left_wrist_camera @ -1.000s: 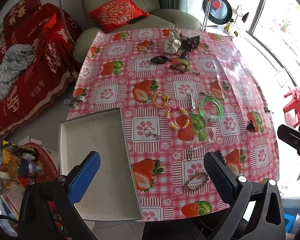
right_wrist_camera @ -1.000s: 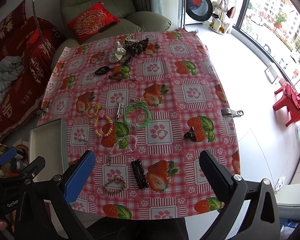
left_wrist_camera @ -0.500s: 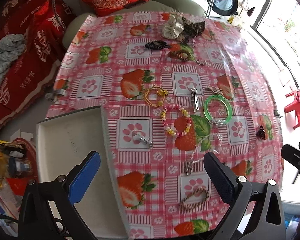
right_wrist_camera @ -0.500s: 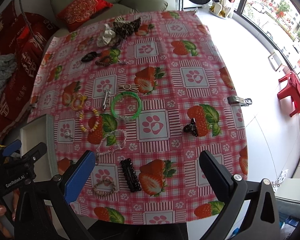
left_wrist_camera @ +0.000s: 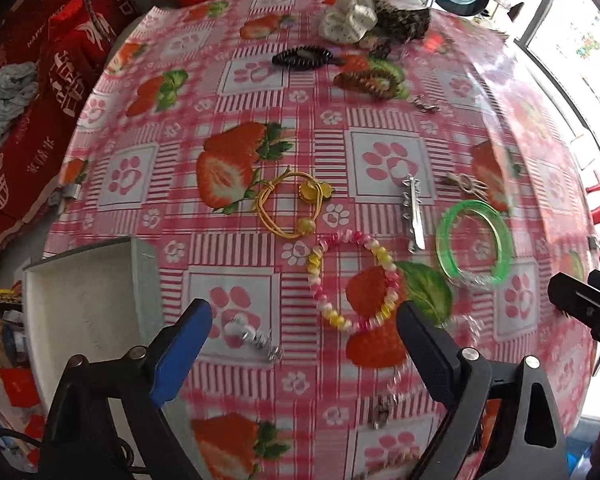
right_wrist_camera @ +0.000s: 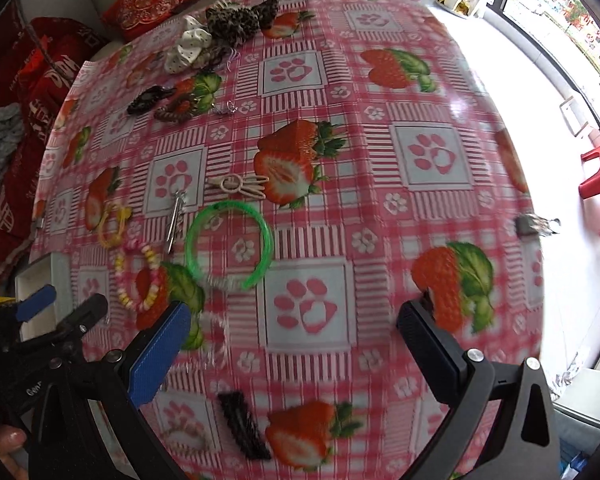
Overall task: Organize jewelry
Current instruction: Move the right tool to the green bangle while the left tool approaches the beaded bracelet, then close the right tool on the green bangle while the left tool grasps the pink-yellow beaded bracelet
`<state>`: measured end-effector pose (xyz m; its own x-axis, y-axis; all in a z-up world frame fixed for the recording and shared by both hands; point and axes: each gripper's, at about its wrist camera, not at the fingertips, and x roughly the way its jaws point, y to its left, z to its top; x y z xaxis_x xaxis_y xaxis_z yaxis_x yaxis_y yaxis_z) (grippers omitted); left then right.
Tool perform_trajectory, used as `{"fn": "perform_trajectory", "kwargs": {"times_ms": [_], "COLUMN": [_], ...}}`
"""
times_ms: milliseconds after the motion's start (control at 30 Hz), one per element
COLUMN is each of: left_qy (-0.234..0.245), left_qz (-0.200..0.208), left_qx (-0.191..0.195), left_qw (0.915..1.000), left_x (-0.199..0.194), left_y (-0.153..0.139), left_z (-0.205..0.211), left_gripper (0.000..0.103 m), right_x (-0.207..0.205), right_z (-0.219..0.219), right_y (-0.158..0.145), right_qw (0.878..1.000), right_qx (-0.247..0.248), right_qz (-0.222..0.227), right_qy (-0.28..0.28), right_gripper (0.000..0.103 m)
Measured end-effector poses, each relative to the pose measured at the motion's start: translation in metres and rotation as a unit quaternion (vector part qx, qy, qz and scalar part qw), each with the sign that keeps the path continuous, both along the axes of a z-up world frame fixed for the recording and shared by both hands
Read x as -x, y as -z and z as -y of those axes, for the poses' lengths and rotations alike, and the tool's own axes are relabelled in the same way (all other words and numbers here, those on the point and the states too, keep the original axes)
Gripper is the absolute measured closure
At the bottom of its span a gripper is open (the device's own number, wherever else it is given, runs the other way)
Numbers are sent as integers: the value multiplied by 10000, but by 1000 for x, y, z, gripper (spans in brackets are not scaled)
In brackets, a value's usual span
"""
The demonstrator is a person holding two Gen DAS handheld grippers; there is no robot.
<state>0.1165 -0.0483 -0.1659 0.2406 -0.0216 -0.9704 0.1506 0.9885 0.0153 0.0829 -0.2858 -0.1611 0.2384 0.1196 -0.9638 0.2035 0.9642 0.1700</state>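
Left wrist view: we find both the left gripper [left_wrist_camera: 302,334] and the right gripper [right_wrist_camera: 294,330] spread wide and empty, the beaded bracelet [left_wrist_camera: 350,280] just beyond the left tips, the tray [left_wrist_camera: 84,300] near-left; we advise straddling one bead strand squarely

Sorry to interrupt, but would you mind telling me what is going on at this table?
A person holds two tongs, both open and empty, above a strawberry tablecloth strewn with jewelry. The left tongs hover near the pink and yellow bead bracelet; the right tongs are near the green bangle. The white tray at the table's left edge looks empty.
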Motion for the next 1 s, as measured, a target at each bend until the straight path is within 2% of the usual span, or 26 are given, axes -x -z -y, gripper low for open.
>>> {"fn": "perform_trajectory", "kwargs": {"times_ms": [67, 133, 233, 333, 400, 500, 600, 633, 667, 733, 767, 800, 833, 900, 1000], "left_qy": [-54, -73, -94, -42, -74, -37, 88, 159, 204, 270, 293, 304, 299, 238, 173], "left_qz": [-9, -30, -106, -147, -94, -36, 33, 56, 68, 69, 69, 69, 57, 14, 27], "left_qx": [20, 35, 30, 6, 48, 33, 98, 113, 127, 129, 148, 157, 186, 318, 493], "left_qw": [10000, 10000, 9999, 9999, 9999, 10000, 9999, 9998, 9997, 9995, 9994, 9994, 9994, 9992, 9986], "left_x": [-5, -10, -15, -17, -17, -19, -14, -13, -11, -8, -8, -7, -6, -5, -7], "left_y": [8, 16, 29, 38, 38, 38, 38, 37, 37, 36, 35, 33, 33, 32, 28], "left_z": [1, 3, 6, 11, 11, 11, 16, 19, 24, 29, 30, 30, 28, 24, 17], "left_gripper": [7, 16, 17, 29, 29, 29, 42, 50, 61, 70, 82, 88, 88, 88, 88], "right_x": [-9, -17, -27, -35, -40, -44, -48, -48, -49, -49, -49, -49, -49, -50, -51], "right_z": [-1, -2, -6, -11, -15, -21, -30, -33, -36, -41, -43, -46, -48, -52, -51], "right_y": [9, 17, 29, 40, 46, 53, 53, 54, 54, 53, 53, 52, 52, 51, 53], "right_qw": [10000, 10000, 9998, 9995, 9992, 9987, 9971, 9962, 9951, 9939, 9933, 9926, 9919, 9913, 9936], "right_qx": [-10, -18, 79, 140, 182, 229, 464, 575, 695, 761, 795, 824, 852, 888, 758], "right_qz": [-14, 5, -14, -63, -114, -139, -62, -58, -61, -14, -3, 11, 29, 67, 100], "right_qy": [-22, -69, -172, -283, -351, -425, -599, -651, -698, -795, -844, -895, -942, -973, -835], "right_gripper": [0, 2, 9, 19, 27, 31, 37, 39, 43, 50, 54, 60, 65, 93, 96]}}
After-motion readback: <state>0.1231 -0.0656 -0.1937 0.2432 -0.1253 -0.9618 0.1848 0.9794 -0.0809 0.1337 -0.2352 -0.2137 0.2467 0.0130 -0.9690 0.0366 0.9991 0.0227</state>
